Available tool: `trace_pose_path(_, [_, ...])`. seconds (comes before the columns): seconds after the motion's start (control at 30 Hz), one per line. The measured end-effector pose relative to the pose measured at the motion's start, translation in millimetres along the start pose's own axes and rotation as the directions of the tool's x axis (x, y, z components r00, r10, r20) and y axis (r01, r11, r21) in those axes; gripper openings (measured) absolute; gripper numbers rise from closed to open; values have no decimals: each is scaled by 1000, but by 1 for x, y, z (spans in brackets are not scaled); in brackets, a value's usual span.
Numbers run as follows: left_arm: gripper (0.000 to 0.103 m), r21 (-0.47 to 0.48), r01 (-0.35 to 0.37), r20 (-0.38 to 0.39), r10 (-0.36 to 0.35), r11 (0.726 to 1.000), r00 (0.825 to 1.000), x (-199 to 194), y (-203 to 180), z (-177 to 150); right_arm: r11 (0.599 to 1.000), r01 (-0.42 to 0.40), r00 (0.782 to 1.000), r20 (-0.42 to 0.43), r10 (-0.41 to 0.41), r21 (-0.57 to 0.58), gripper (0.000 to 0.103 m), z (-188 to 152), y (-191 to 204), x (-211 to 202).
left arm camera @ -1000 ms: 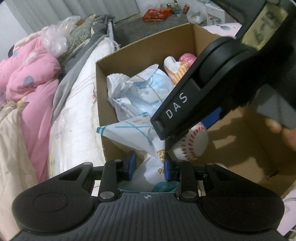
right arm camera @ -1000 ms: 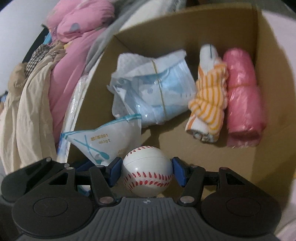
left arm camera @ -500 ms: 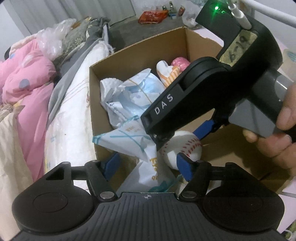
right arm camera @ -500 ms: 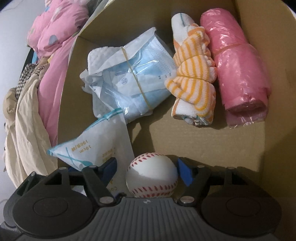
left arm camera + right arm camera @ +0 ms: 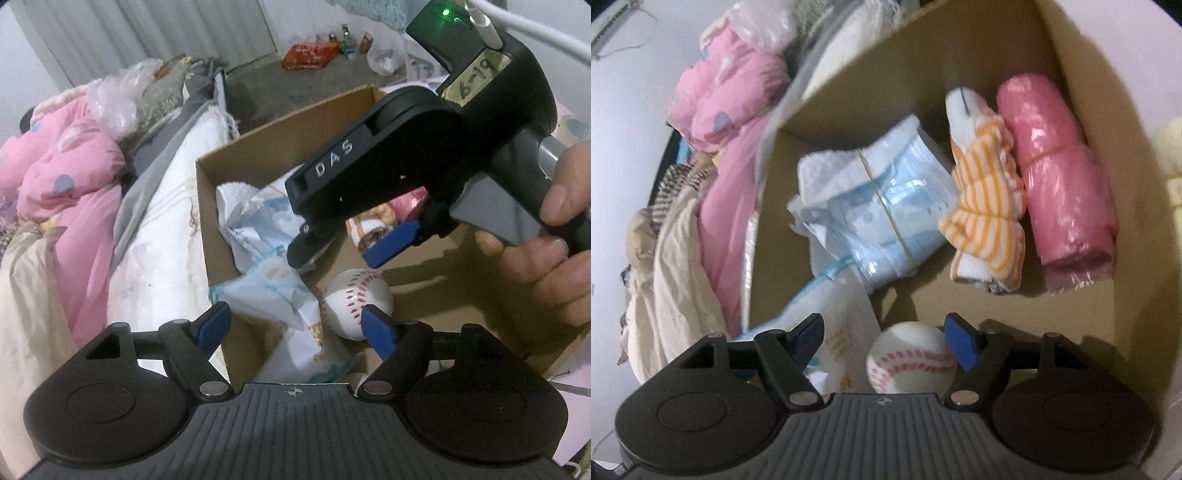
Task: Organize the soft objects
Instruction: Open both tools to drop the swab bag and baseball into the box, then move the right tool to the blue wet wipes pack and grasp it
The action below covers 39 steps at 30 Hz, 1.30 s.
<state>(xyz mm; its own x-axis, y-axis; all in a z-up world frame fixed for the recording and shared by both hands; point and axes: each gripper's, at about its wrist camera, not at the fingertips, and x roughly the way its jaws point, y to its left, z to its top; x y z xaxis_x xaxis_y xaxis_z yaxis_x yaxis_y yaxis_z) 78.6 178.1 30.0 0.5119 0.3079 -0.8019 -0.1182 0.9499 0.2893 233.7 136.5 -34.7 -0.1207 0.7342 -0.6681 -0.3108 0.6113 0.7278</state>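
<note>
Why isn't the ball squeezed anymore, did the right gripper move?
Yes. The right gripper opened and pulled up and back, leaving the ball on the box floor, beside the white packet.

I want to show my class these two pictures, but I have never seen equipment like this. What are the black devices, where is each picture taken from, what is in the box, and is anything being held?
No robot here: a person holds a hand tool with a two-finger claw in each hand, each carrying a camera looking along its fingers. One picture is from the left claw, which also sees the right tool and the hand gripping it. The other is from the right claw. Both claws are open and hold nothing. In the cardboard box lie a baseball, a banded pack of face masks, an orange striped cloth, a pink plastic roll and a white printed packet. Pink bedding lies beside the box.
</note>
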Motion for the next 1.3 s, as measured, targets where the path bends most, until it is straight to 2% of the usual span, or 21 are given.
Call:
trace_pose_path(0.37, [80,14,-17,62,17,1000,998,-12,-3,3,996,-72,995,72,75,-43,79,3,10,-32])
trace_pose_path(0.67, [80,-8,-33,96,34,999,995,-28,-3,5,987,-130,984,109,140,-96,79,-9,18,-70])
trace_pose_path(0.8, [80,-35,-32,133,36,999,990,-47,-3,4,970,-200,965,147,219,-138,79,-23,20,-110])
trace_pose_path(0.93, [84,-75,-4,195,18,997,981,-75,-4,2,943,-265,929,208,306,-201,82,-49,13,-173])
trace_pose_path(1.03, [87,-94,53,260,-26,994,965,-100,-8,-2,926,-269,901,271,339,-266,82,-77,2,-226])
trace_pose_path(1.13, [93,-85,125,333,-90,989,939,-123,-21,-10,925,-227,881,341,329,-305,84,-109,-15,-275])
trace_pose_path(1.3, [98,-45,246,451,-200,968,870,-145,-53,-23,942,-124,851,455,263,-313,85,-152,-51,-322])
